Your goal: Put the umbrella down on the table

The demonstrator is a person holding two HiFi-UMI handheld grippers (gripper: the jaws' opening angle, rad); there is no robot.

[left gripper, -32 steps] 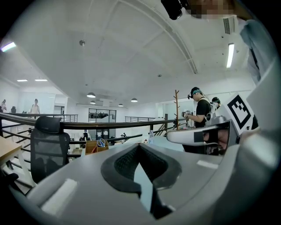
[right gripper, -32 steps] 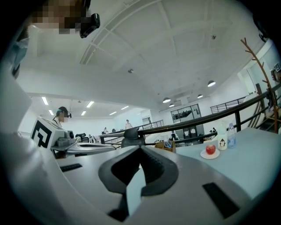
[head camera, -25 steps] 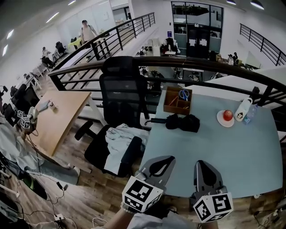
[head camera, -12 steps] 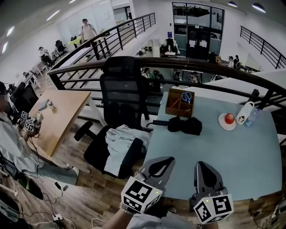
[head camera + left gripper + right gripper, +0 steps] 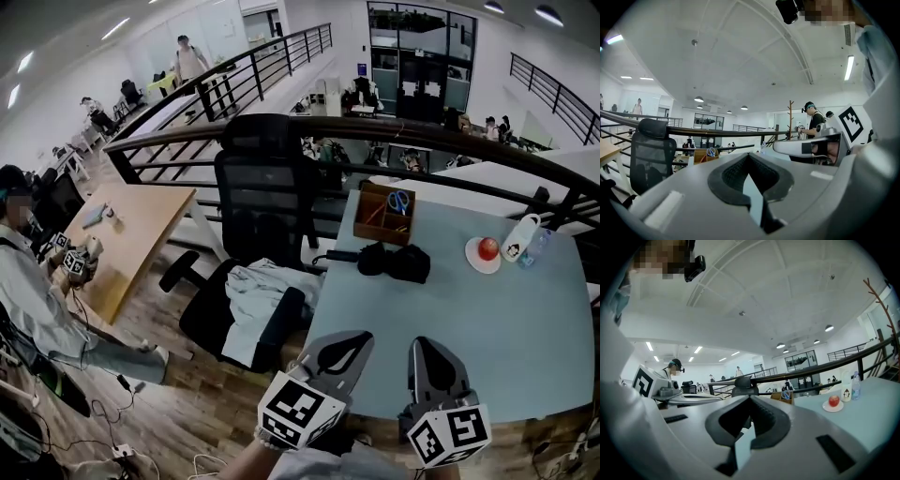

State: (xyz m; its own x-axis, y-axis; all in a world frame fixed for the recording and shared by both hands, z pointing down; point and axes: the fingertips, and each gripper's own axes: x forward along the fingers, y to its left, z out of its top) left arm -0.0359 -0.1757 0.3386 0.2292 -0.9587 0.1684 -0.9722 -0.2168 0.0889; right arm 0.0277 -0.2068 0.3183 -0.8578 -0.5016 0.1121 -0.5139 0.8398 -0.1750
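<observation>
Black umbrella [image 5: 398, 262] lies beside wooden box [image 5: 386, 211].

Ahead of the left tongs [image 5: 356, 339] and right tongs [image 5: 422, 345], the table [image 5: 487, 337] lay bare. Farther ahead, the umbrella [image 5: 398, 262] and wooden box [image 5: 384, 214] blocked the way. A plate [image 5: 476, 262] and bottle [image 5: 518, 237] stood ahead-right, and an office chair [image 5: 258, 202] crowded the left.
</observation>
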